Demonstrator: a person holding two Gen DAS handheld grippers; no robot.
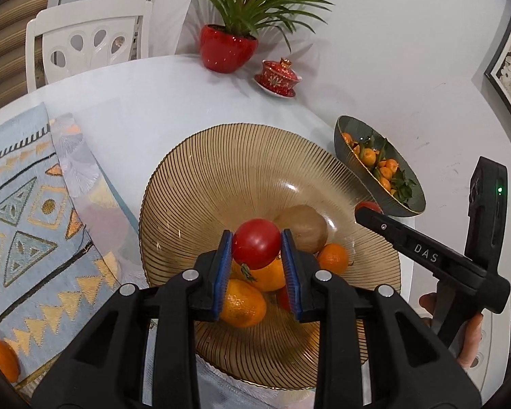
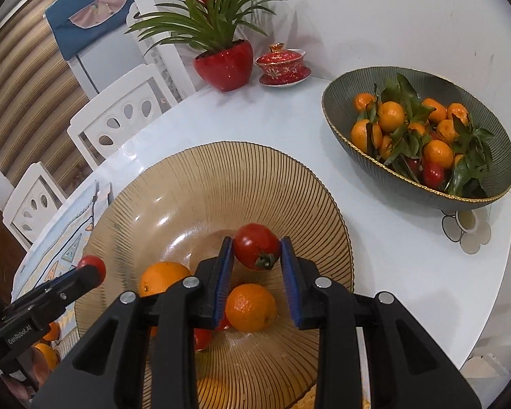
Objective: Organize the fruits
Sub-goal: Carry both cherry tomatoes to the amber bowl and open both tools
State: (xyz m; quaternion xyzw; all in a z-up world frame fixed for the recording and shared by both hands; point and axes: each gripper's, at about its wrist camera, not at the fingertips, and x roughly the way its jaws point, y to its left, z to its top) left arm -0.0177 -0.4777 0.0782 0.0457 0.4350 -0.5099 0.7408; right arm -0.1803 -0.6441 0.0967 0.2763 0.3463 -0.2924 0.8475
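My left gripper (image 1: 255,238) is shut on a red tomato (image 1: 255,248), held above a wide amber glass bowl (image 1: 221,156). Below it in the bowl lie oranges (image 1: 242,303) and a brown round fruit (image 1: 303,228). At the bowl's right rim, my right gripper (image 1: 366,212) shows from the side with something red at its tip. In the right wrist view, that right gripper (image 2: 257,243) is shut on a second red tomato (image 2: 257,252) over the same bowl (image 2: 221,170), above an orange (image 2: 250,306). My left gripper (image 2: 90,272) holds its tomato at the left.
A dark green bowl (image 2: 391,184) of leafy mandarins and small tomatoes stands at the right. At the back are a red potted plant (image 2: 225,64) and a red lidded cup (image 2: 282,64). A patterned cloth (image 1: 34,221) with an orange (image 1: 0,358) lies left; white chairs (image 1: 88,41) stand behind.
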